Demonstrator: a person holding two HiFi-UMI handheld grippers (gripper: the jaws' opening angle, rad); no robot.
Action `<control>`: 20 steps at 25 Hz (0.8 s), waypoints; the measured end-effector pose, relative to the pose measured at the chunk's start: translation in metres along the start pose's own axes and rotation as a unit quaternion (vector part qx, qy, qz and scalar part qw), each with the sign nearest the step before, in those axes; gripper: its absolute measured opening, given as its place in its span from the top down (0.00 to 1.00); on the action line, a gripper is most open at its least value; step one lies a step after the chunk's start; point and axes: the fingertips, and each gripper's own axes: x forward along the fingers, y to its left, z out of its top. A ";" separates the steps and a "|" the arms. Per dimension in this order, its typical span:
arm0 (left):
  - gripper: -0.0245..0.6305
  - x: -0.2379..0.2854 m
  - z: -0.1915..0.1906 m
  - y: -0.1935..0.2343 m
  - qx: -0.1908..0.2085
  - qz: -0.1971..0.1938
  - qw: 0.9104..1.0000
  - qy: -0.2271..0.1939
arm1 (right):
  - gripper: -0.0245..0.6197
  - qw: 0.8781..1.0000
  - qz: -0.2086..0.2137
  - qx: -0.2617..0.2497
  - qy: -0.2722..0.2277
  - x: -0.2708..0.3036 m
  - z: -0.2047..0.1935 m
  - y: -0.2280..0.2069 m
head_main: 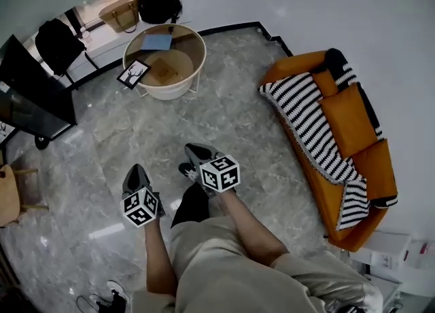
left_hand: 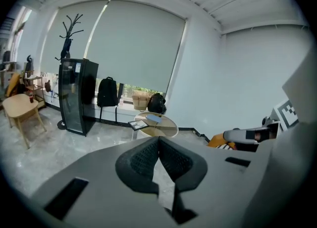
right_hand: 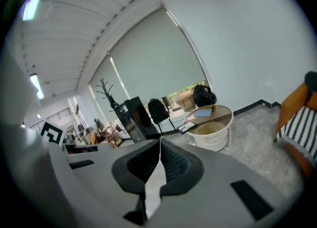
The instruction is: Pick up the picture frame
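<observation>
Two grippers near, left gripper and right gripper, fingers closed on nothing, picture frame on left edge of far round surface, well apart from both

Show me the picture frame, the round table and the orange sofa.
picture frame (head_main: 133,74): head view, centre of its front.
round table (head_main: 178,39): head view, bare tabletop.
orange sofa (head_main: 299,65): head view, its bare orange end.
</observation>
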 end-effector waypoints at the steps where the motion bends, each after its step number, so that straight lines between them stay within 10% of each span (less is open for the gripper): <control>1: 0.93 0.005 -0.001 -0.001 0.011 -0.002 1.000 0.005 | 0.91 1.000 0.001 0.012 -0.010 0.001 0.004 -0.006; 20: 0.93 0.212 0.066 0.033 -0.044 0.022 0.997 0.061 | 0.91 0.997 0.029 0.075 -0.004 0.132 0.116 -0.126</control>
